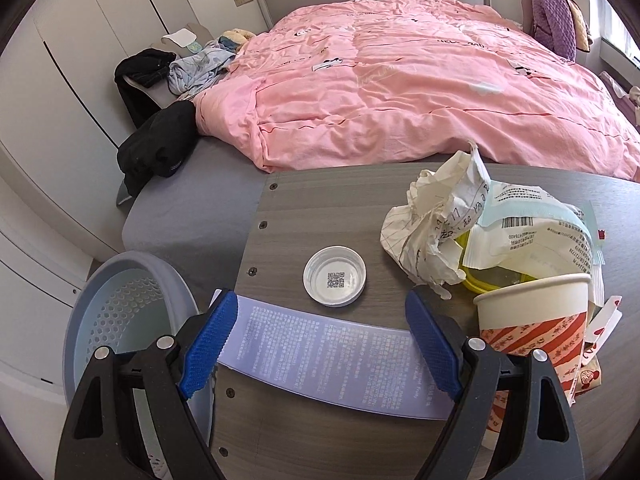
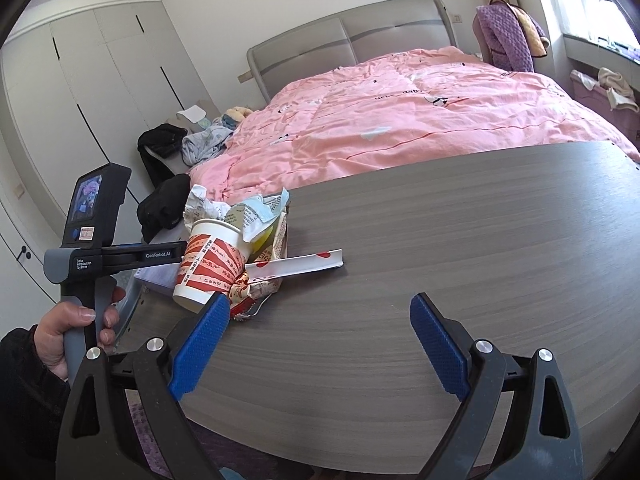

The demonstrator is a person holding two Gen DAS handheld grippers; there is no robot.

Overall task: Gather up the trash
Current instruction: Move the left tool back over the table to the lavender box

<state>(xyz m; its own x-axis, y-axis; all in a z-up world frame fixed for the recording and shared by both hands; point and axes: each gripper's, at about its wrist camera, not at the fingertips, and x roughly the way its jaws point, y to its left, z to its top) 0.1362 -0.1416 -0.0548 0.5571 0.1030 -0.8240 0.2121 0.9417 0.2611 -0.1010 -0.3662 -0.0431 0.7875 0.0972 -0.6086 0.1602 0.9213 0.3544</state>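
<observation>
My left gripper [image 1: 324, 340] is open. Its blue fingers [image 1: 212, 344] hover over a flat lavender box [image 1: 332, 360] printed with text, which lies at the grey table's [image 1: 320, 208] left edge and reaches past both fingers. Just beyond it lies a round white lid [image 1: 335, 276] with a QR code. To the right sit crumpled paper [image 1: 432, 224], a white wrapper [image 1: 532, 236] and a red-striped paper cup [image 1: 532, 320]. My right gripper [image 2: 320, 344] is open and empty over the table. Its left finger is close to the cup [image 2: 212, 268] and a heart-printed paper sleeve [image 2: 296, 264].
A blue perforated bin [image 1: 120, 320] stands on the floor left of the table, below my left gripper. A bed with a pink duvet [image 1: 400, 80] lies beyond the table, with dark clothes [image 1: 160, 144] on its corner. A hand [image 2: 60, 332] grips the left tool's handle.
</observation>
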